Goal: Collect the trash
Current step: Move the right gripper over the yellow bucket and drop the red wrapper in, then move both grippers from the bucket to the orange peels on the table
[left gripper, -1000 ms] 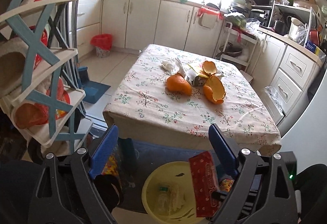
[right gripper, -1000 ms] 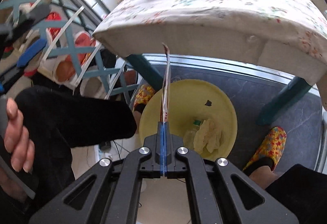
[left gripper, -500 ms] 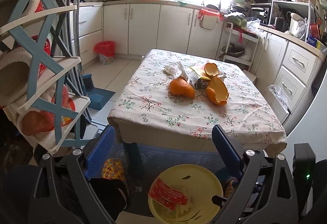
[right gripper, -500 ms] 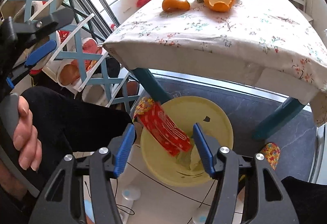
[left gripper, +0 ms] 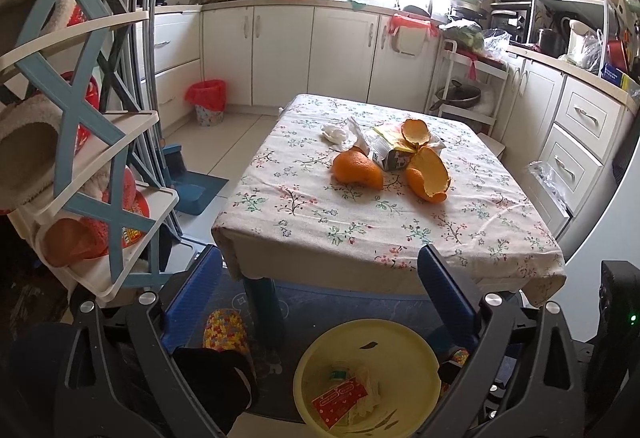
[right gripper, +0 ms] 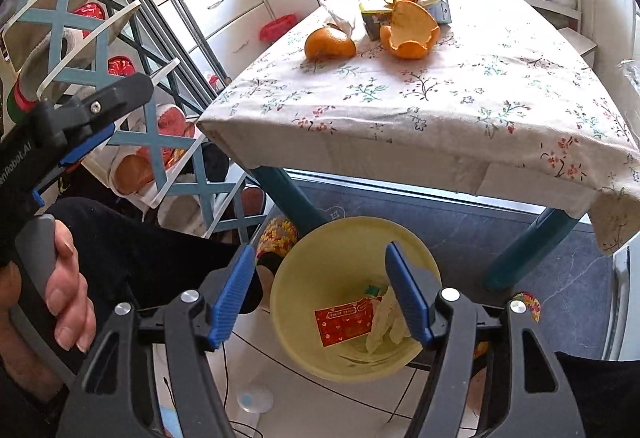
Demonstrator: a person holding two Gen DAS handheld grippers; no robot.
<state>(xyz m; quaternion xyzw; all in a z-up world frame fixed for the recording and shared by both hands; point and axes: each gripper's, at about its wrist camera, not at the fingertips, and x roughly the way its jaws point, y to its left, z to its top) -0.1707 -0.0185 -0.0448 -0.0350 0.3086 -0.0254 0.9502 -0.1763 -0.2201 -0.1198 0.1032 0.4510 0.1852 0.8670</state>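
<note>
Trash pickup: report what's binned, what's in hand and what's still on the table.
Done: the red wrapper lies in the yellow bin with crumpled paper. In hand: nothing; the right gripper, jaws just opened, and the left gripper are empty. Left: orange peels, a carton and a tissue on the table.

Both cameras sit low near the floor and look forward and down past their own blue fingers [left gripper: 440, 286], sharing the yellow bin [right gripper: 296, 318] close below and the flowered counter [left gripper: 360, 222] a bit farther off
</note>
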